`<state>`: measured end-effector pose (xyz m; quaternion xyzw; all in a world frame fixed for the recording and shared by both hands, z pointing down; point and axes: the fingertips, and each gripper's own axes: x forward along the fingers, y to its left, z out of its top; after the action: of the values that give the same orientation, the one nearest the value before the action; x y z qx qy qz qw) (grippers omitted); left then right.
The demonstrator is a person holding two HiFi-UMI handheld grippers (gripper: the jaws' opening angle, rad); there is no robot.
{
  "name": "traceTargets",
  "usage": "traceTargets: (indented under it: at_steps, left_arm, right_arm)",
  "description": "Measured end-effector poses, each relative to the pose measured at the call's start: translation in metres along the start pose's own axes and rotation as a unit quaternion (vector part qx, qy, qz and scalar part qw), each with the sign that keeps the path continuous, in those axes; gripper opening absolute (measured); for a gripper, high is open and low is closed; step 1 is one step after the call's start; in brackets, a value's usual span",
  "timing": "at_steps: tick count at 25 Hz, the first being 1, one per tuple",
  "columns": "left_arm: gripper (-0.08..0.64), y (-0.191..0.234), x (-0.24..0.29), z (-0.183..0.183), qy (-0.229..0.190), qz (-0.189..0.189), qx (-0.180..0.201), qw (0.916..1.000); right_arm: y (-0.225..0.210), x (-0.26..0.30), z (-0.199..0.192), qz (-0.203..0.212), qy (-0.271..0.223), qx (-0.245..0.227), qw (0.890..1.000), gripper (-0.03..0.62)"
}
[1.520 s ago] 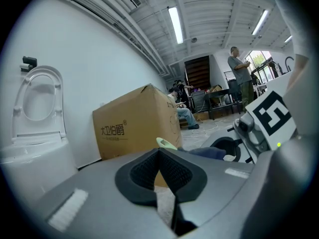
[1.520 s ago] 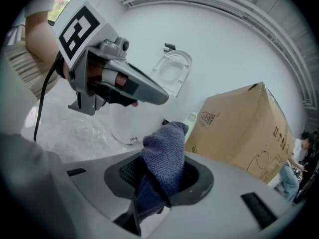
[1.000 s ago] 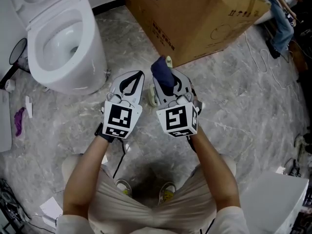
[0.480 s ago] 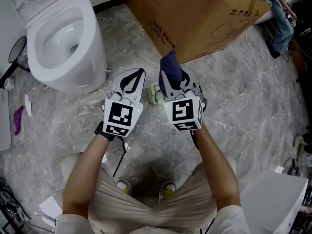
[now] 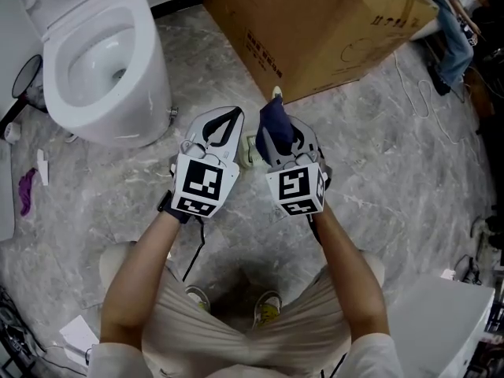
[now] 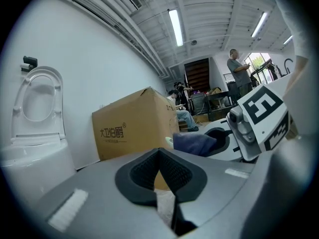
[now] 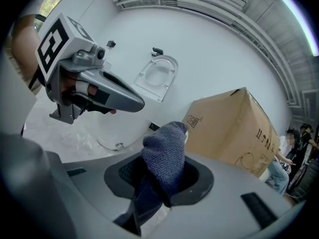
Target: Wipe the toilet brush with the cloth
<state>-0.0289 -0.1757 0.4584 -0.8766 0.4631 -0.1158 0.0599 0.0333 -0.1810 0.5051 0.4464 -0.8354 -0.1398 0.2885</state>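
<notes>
Gripping a dark blue cloth (image 5: 276,123), my right claw (image 7: 167,185) is closed tight on it, with the fabric bunched up out of the jaws. My left claw (image 5: 228,116) hangs just beside it, jaws together with nothing between them. I see the toilet brush (image 5: 250,153) on the floor (image 5: 118,203) below, partly hidden between both claws, near the cardboard box (image 5: 315,22).

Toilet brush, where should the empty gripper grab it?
Probably the pale handle top of the toilet brush, poking up past the cloth. Come from the left with the left gripper, opened first: the brush seems to stand upright in its holder, and the cloth crowds its right side.
</notes>
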Motion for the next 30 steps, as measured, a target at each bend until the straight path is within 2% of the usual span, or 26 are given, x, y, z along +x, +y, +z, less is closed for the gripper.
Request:
traceTargets:
  at_steps: [8, 18, 30]
  left_arm:
    - [0.002, -0.003, 0.000, -0.004, 0.004, -0.011, -0.036, 0.9993]
    - [0.002, -0.006, 0.004, -0.005, 0.009, -0.008, -0.033, 0.9994]
    - [0.002, -0.002, 0.001, -0.010, 0.017, -0.002, -0.033, 0.9993]
  right_arm:
    - [0.016, 0.006, -0.021, 0.019, 0.018, 0.006, 1.000, 0.129]
    - [0.012, 0.006, -0.045, 0.024, 0.037, 0.018, 0.999, 0.127]
    - [0.024, 0.015, -0.070, 0.041, 0.062, 0.011, 0.997, 0.129]
